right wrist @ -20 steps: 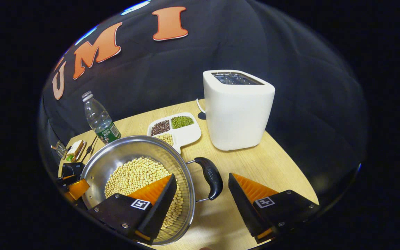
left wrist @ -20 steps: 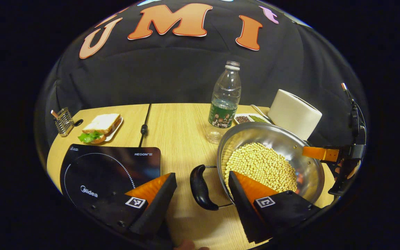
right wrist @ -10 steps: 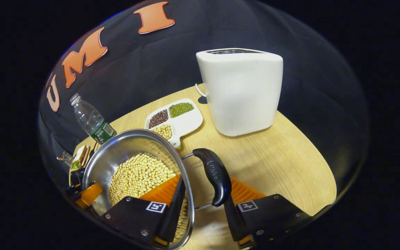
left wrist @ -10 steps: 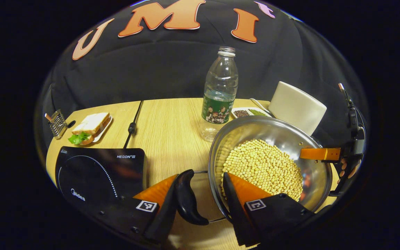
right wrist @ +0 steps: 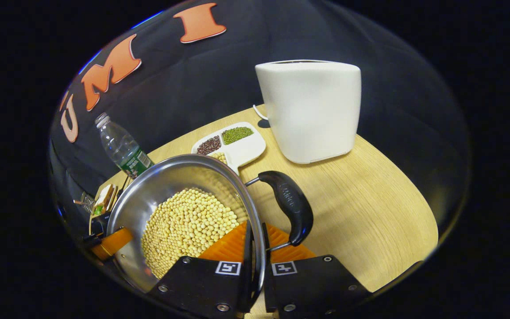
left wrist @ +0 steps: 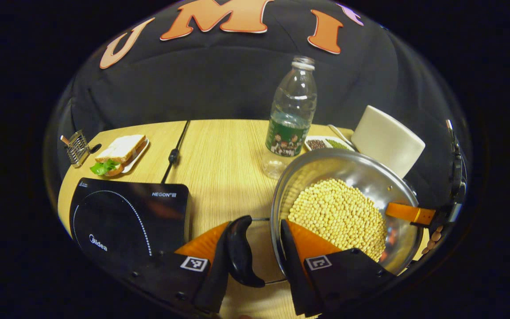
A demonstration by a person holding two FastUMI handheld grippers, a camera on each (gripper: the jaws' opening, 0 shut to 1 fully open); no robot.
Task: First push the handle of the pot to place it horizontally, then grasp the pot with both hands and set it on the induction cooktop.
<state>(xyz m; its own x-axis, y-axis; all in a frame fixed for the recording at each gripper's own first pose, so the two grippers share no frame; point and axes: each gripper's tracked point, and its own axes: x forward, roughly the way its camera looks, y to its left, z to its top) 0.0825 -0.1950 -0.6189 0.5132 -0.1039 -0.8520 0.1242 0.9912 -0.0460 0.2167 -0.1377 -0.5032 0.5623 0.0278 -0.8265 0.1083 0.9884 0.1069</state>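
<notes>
The steel pot point(left wrist: 326, 168) of soybeans point(left wrist: 337, 212) stands to the right of the black induction cooktop point(left wrist: 122, 217). My left gripper point(left wrist: 255, 223) is closed around the pot's left side. One finger lies against the black left handle point(left wrist: 239, 252) and the other is inside the rim on the beans. My right gripper point(right wrist: 255, 230) is shut on the pot's point(right wrist: 157, 190) right rim, with the right handle point(right wrist: 292, 206) level just outside it. The right gripper's orange finger point(left wrist: 410, 213) shows at the pot's far rim. The left gripper point(right wrist: 109, 241) shows across the pot.
A water bottle point(left wrist: 291, 119) stands just behind the pot. A white toaster point(right wrist: 312, 108) and a divided dish of beans point(right wrist: 233, 141) are at the back right. A sandwich plate point(left wrist: 120, 153), a small metal rack point(left wrist: 75, 148) and a cable point(left wrist: 173, 155) lie behind the cooktop.
Both grippers moved in onto the pot. The right one closed from wide open onto the rim. The left one narrowed around the left handle and rim.
</notes>
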